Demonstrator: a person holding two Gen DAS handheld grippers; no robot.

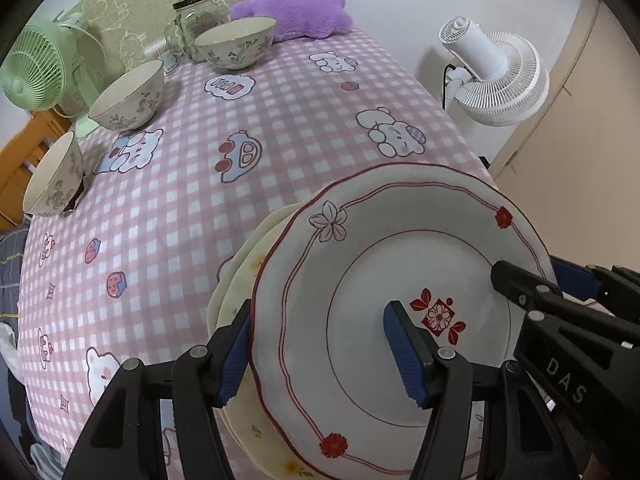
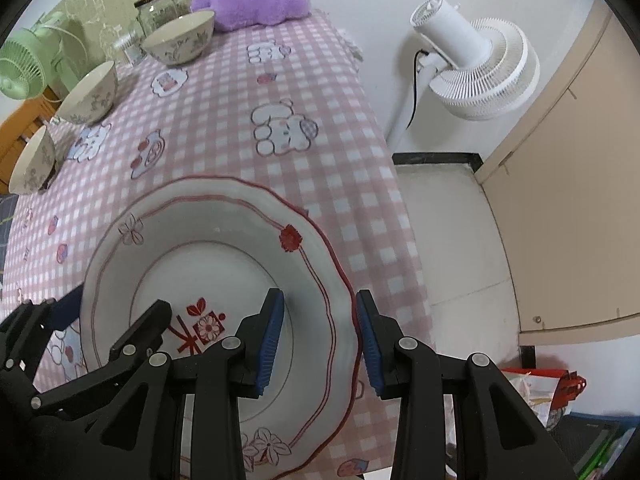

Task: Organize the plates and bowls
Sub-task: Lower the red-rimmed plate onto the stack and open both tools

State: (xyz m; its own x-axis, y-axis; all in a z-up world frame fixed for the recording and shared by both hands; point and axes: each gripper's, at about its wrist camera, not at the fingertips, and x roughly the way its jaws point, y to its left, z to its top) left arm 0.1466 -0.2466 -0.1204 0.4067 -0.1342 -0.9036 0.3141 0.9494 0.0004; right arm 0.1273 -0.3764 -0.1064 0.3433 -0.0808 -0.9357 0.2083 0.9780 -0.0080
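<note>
A white plate with red rim lines and flower marks (image 1: 400, 264) lies on a cream plate (image 1: 236, 276) at the near right of the table. My left gripper (image 1: 320, 356) is open, its jaws straddling the plate's left rim. My right gripper (image 2: 320, 344) is open, its jaws straddling the same plate's (image 2: 208, 248) right rim; it also shows in the left wrist view (image 1: 560, 320). Three floral bowls stand along the far left: one at the back (image 1: 236, 42), one in the middle (image 1: 128, 96), one nearest (image 1: 54, 178).
The table has a pink checked cloth (image 1: 200, 200). A green fan (image 1: 36, 72), glass jars (image 1: 196, 16) and a purple plush (image 1: 296, 10) stand at the back. A white floor fan (image 2: 476, 68) and a beige cabinet (image 2: 568, 184) are right of the table.
</note>
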